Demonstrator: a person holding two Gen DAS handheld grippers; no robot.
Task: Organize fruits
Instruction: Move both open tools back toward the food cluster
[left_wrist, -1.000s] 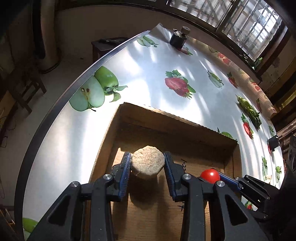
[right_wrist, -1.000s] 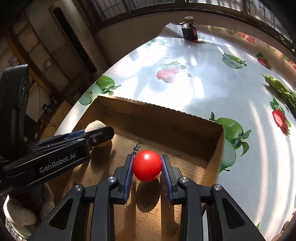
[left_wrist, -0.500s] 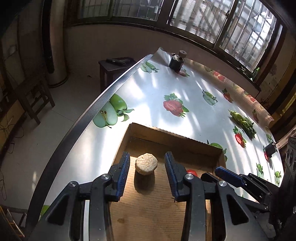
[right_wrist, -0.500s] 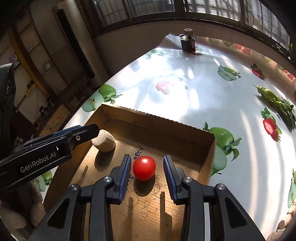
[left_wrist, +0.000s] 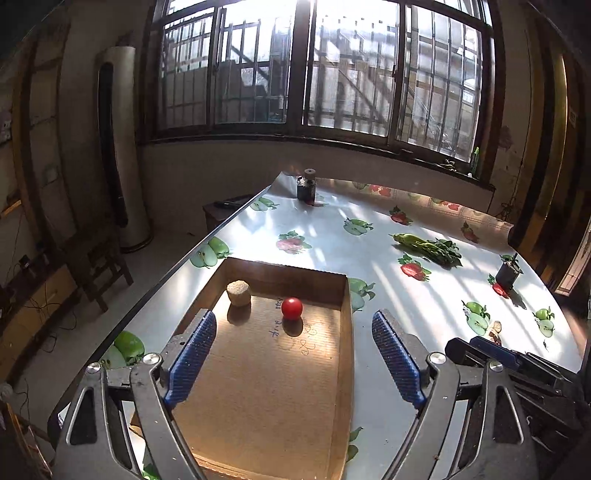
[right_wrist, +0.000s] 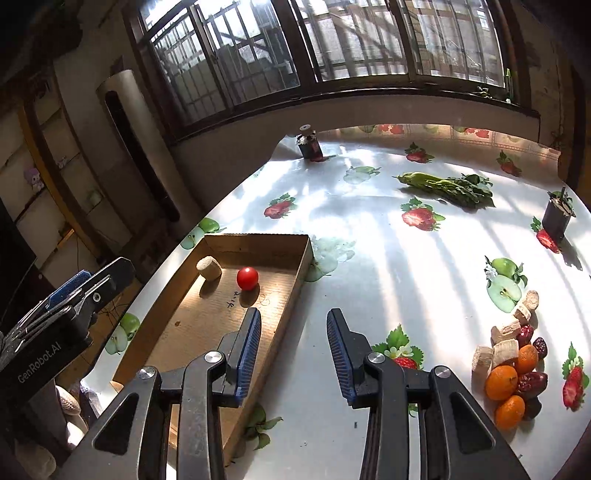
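The left gripper has nothing between its blue pads, and its jaws are opening wide above the near part of the cardboard box. The right gripper has its jaws apart too, with nothing between them, and it points at the tablecloth just right of the box wall. Inside the box, at the far end, the red tomato lies near the beige round slice, not touching it. The other fruits, the pile of tangerines, dark dates and more beige slices, lie on the near right of the table. I think the risk is in this pile: the pieces touch each other, so closing on one tangerine can push its neighbours, and they may roll toward the table edge. The tomato in the box can also roll if the box is bumped.
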